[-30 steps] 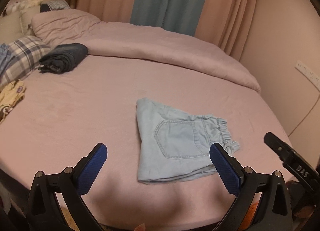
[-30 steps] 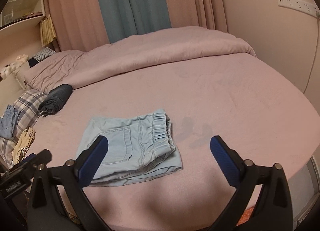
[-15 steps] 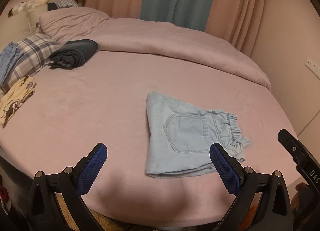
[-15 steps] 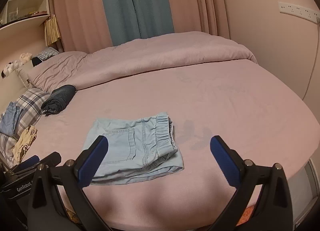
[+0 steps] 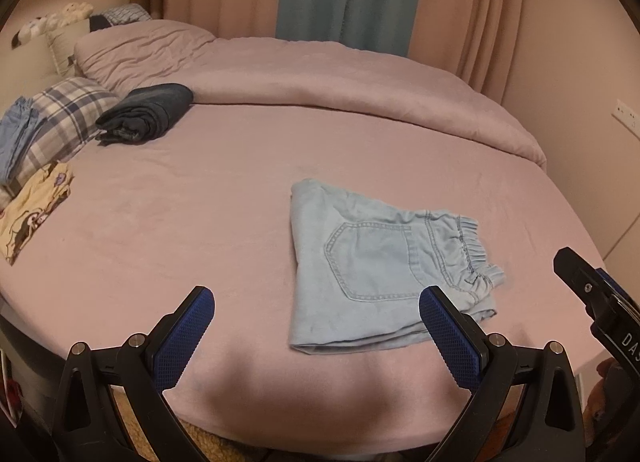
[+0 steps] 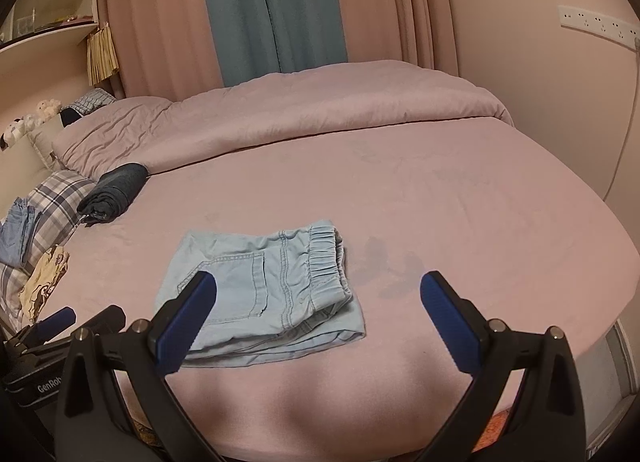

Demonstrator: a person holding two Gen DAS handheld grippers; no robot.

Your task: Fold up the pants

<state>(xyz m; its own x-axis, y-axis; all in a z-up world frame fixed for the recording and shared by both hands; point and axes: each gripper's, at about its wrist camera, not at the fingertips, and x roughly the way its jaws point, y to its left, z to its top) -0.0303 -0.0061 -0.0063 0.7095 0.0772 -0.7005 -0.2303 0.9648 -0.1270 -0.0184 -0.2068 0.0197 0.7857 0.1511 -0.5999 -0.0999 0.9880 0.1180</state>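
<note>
1. The pink-sheeted bed (image 5: 200,222) carries the pale blue denim pants (image 5: 380,262), already folded into a compact rectangle near its front edge.
2. What remains is probably only squaring: press the loose lower layers flat without dragging them.
3. Left gripper (image 5: 316,326) and right gripper (image 6: 318,312) hang above, jaws spread wide, touching and holding nothing.

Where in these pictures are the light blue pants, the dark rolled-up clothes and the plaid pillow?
light blue pants (image 5: 372,258), left wrist view, back pocket.
dark rolled-up clothes (image 5: 150,112), left wrist view, top of the roll.
plaid pillow (image 6: 56,202), right wrist view, its top face.
</note>
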